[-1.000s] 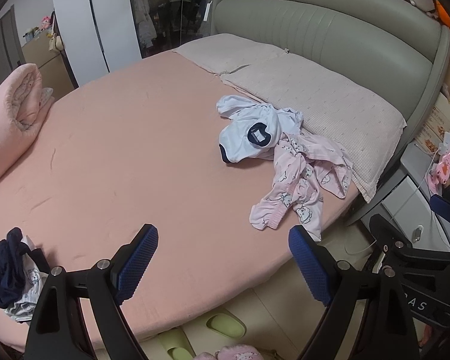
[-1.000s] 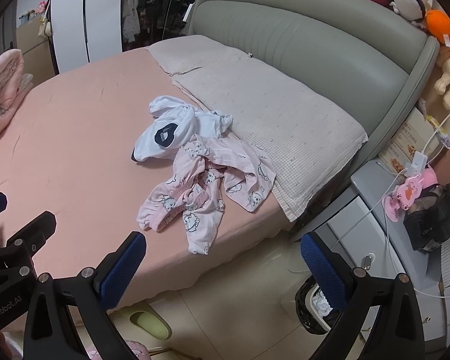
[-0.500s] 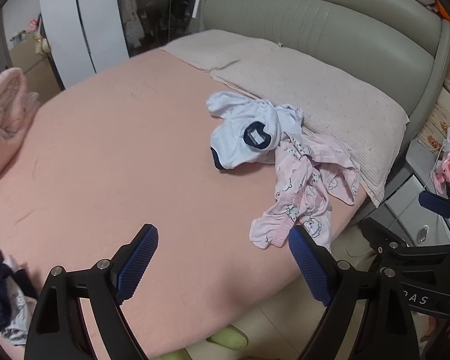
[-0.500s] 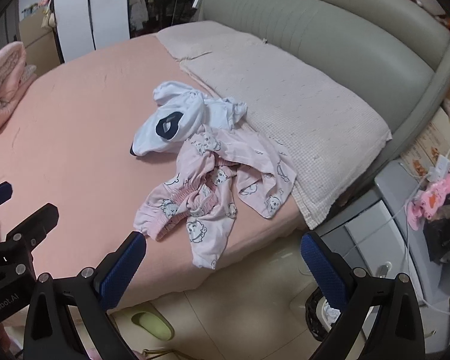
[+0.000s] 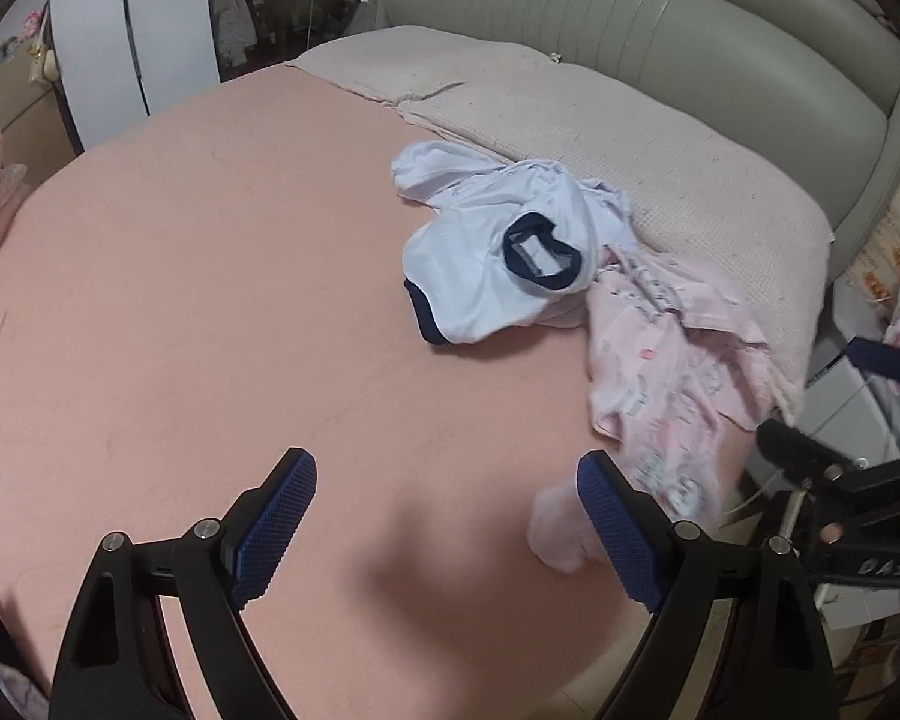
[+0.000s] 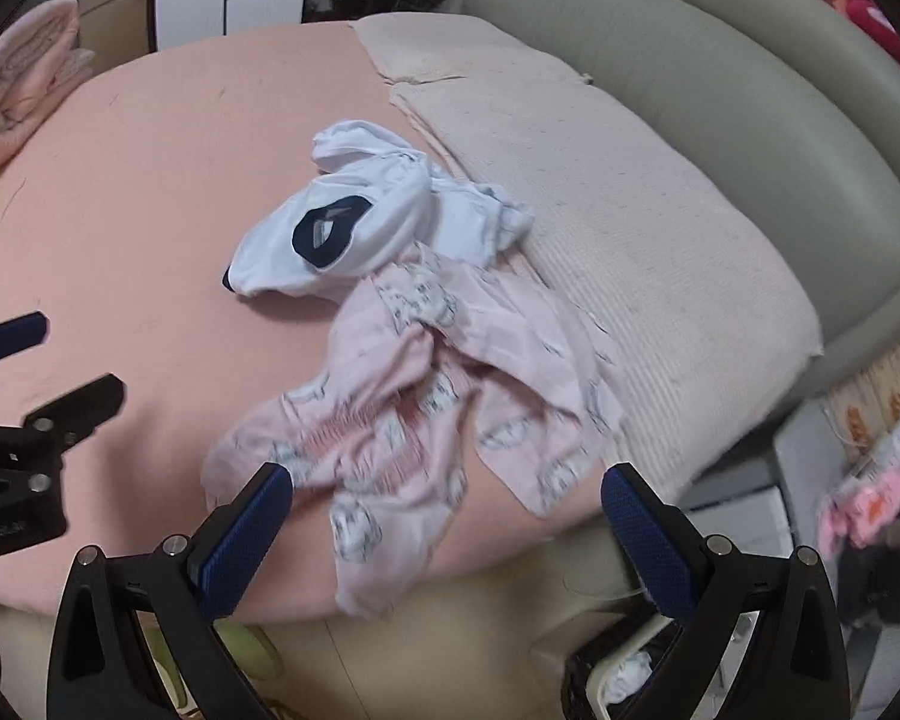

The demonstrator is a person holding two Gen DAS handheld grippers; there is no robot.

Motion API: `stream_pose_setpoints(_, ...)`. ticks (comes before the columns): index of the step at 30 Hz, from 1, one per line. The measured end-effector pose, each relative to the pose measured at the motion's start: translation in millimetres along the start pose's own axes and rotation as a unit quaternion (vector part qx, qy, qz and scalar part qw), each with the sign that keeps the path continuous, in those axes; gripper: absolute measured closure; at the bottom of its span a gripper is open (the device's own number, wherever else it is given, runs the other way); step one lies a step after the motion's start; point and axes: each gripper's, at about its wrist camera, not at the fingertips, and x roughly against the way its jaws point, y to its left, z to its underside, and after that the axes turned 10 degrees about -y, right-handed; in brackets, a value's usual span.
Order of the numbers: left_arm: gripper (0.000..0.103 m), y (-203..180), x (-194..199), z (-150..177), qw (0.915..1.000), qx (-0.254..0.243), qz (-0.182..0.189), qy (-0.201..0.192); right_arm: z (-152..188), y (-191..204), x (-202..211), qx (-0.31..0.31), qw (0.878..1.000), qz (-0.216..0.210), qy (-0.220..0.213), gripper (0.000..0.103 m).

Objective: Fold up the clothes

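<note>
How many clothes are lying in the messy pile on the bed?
2 that I can see. A white shirt with dark blue trim lies beside the pillow, and pink printed pajamas spill from it over the bed's edge. More could hide underneath.

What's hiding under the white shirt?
The white shirt lies partly over the pink pajamas and the pink bedsheet. Anything else beneath stays covered.

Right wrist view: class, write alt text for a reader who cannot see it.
The open right gripper hovers over crumpled pink printed pyjamas at the edge of a pink bed. A white shirt with navy trim lies bunched just beyond, touching a beige pillow.
</note>
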Motion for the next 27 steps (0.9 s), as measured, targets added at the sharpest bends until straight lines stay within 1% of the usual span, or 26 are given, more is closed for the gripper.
stream_pose_setpoints(3,0.014,0,-16,-2,0.9998,-0.017,0.0,-0.004,-11,-3,-14,-0.004,1.0,-0.014,-0.003,0.0)
stream_pose_setpoints(5,0.014,0,-29,-4,0.9995,-0.03,-0.007,0.007,-18,-4,-21,-0.007,1.0,-0.022,-0.006,0.0)
stream_pose_setpoints(7,0.014,1,-38,-6,0.9991,-0.04,-0.009,0.015,-24,-4,-28,-0.01,0.999,-0.031,0.0,0.0)
stream_pose_setpoints(10,0.014,2,-47,-9,0.9986,-0.051,-0.005,0.016,-35,0,-36,-0.009,0.999,-0.04,0.016,0.0)
stream_pose_setpoints(15,0.014,2,-60,-15,0.9975,-0.07,-0.004,0.009,-55,2,-42,-0.017,0.999,-0.034,0.013,0.0)
stream_pose_setpoints(18,0.014,1,-70,-18,0.9972,-0.074,-0.001,0.012,-68,3,-53,-0.028,0.999,-0.039,0.022,0.0)
stream_pose_setpoints(20,0.014,1,-80,-20,0.9967,-0.079,-0.006,0.017,-76,3,-62,-0.042,0.998,-0.045,0.031,0.0)
stream_pose_setpoints(22,0.014,1,-88,-23,0.9959,-0.089,-0.006,0.015,-84,3,-72,-0.063,0.995,-0.064,0.041,0.0)
stream_pose_setpoints(25,0.014,5,-96,-24,0.9953,-0.096,-0.002,0.0,-95,0,-87,-0.12,0.986,-0.099,0.054,0.0)
stream_pose_setpoints(27,0.014,9,-101,-26,0.996,-0.088,0.007,-0.006,-99,-3,-98,-0.157,0.979,-0.116,0.063,0.0)
